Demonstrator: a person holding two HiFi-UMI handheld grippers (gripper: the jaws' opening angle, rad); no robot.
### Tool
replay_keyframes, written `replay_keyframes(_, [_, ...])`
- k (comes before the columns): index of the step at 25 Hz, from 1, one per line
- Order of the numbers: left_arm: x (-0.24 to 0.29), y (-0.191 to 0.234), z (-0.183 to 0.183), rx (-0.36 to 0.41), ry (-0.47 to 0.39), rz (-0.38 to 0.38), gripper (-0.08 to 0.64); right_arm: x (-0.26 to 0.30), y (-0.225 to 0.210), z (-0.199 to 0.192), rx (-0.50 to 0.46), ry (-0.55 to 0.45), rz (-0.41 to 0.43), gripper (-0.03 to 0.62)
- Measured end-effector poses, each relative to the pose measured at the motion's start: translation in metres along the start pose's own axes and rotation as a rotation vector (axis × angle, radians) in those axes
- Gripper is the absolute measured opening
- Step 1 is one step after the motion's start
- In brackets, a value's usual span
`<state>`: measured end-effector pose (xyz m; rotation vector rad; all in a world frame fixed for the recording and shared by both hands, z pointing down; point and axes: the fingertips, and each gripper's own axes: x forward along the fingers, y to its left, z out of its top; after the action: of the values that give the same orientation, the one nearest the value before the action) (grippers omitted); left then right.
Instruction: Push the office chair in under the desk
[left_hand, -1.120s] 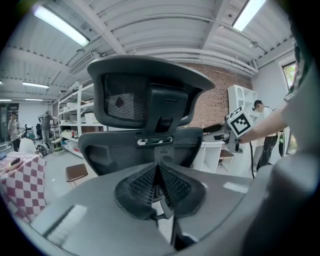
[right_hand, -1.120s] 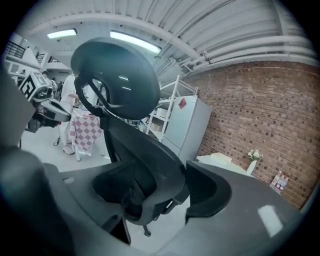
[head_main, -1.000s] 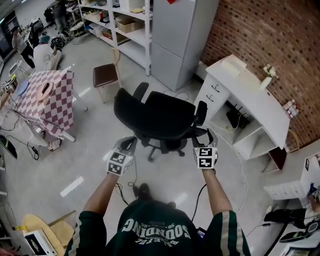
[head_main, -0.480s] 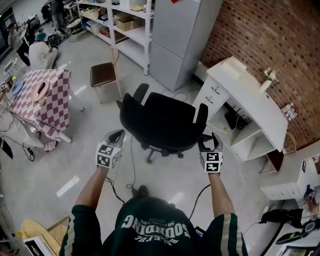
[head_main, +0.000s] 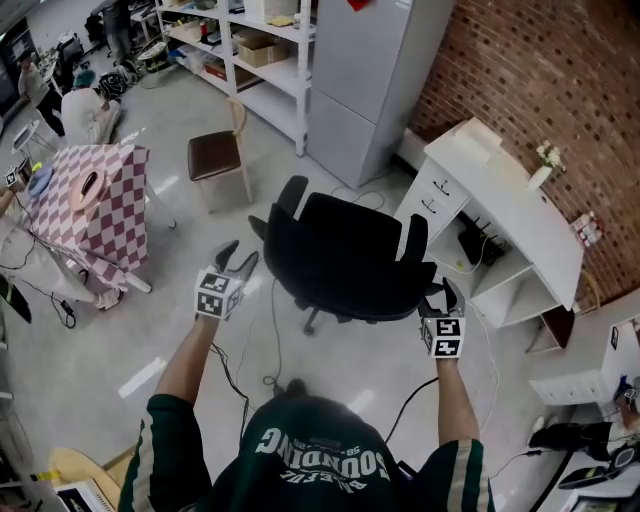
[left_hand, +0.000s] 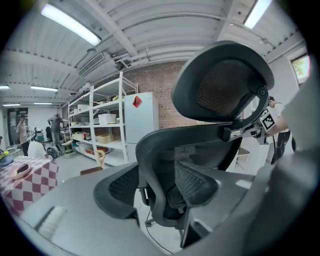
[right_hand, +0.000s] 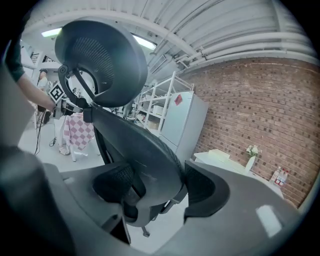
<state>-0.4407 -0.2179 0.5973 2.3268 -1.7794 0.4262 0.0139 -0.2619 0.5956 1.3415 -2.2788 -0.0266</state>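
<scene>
Black office chair (head_main: 345, 255) backrest toward person, seat facing away; desk (head_main: 520, 195) right.

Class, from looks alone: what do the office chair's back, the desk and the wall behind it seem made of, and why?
The office chair: black mesh back, weave visible, likely plastic frame; desk: smooth white, probably laminated board; wall: red brick, mortar lines.
</scene>
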Motion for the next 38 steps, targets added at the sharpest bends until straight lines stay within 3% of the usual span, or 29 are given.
replay_keyframes(5, [0.023,0.026,0.004,-0.034,-0.019,-0.027,0.326,0.002,0.002,0.0,0.045,-0.008,0.017,0.31])
replay_keyframes(9, [0.045,0.032,0.001,-0.001,-0.004,-0.066,0.344,0.003,0.006,-0.004,0.087,0.005,0.028,0.31])
replay_keyframes(15, [0.068,0.039,0.001,0.056,0.011,-0.094,0.341,0.012,0.015,-0.005,0.137,0.016,0.032,0.312])
replay_keyframes(17, [0.071,0.031,0.005,0.057,0.014,-0.116,0.274,0.008,0.01,-0.005,0.151,0.023,0.026,0.312])
replay_keyframes(25, [0.068,0.022,0.006,0.064,0.003,-0.11,0.261,-0.005,0.001,-0.012,0.198,0.026,-0.03,0.291])
replay_keyframes(32, [0.069,0.02,0.004,0.065,0.017,-0.11,0.259,-0.006,-0.001,-0.016,0.17,0.048,-0.042,0.279])
replay_keyframes(35, [0.071,0.022,0.006,0.068,0.023,-0.116,0.259,0.001,-0.004,-0.012,0.079,0.079,-0.06,0.259])
replay_keyframes(37, [0.07,0.021,0.005,0.07,0.025,-0.119,0.259,0.007,-0.006,-0.012,0.011,0.114,-0.073,0.301])
replay_keyframes(38, [0.068,0.021,0.004,0.07,0.023,-0.119,0.259,0.01,-0.005,-0.013,0.0,0.123,-0.064,0.288])
